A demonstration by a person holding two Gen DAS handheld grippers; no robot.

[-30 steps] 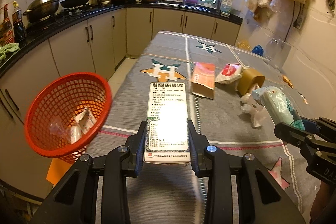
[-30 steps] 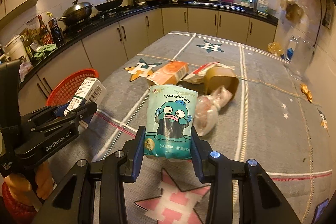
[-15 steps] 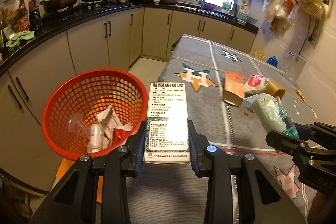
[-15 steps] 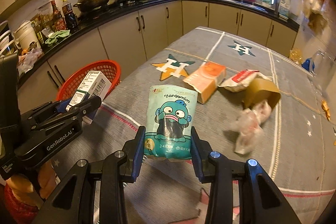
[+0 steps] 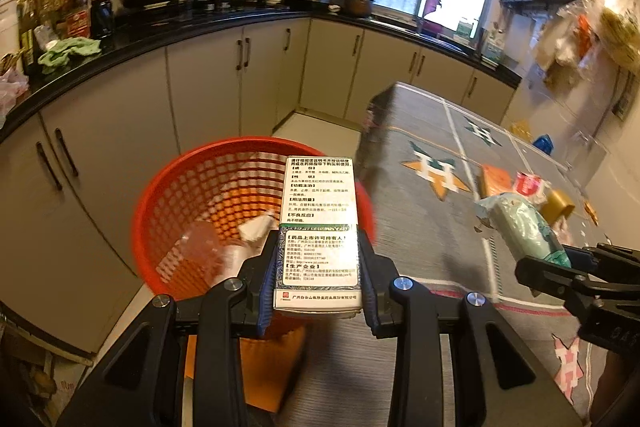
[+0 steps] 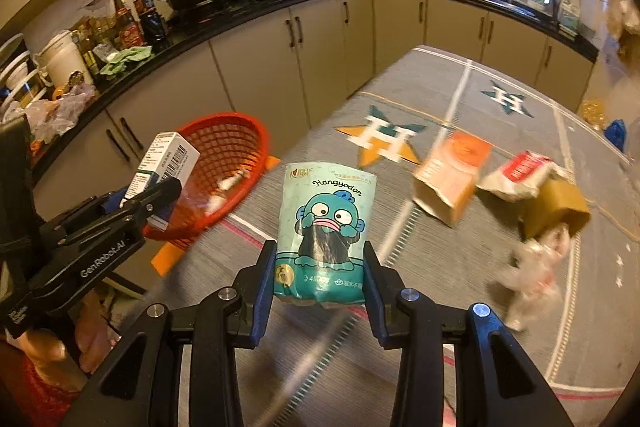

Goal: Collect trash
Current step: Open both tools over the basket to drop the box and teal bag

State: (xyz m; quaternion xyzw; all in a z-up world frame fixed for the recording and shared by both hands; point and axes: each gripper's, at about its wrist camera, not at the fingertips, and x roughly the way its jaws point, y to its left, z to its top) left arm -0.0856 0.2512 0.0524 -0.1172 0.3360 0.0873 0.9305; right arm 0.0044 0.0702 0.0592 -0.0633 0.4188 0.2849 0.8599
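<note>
Fingers of the left gripper [image 5: 318, 281] pinch a white medicine box [image 5: 319, 227] above the red basket's [image 5: 160, 195] rim; the right gripper [image 6: 320, 277] clamps a teal Hangyodon pouch [image 6: 326, 227] over the grey tablecloth [image 6: 452, 255]

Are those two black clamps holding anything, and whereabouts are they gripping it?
Yes. The left gripper pinches the white medicine box by its near end; the right gripper pinches the teal cartoon pouch by its bottom edge.
</note>
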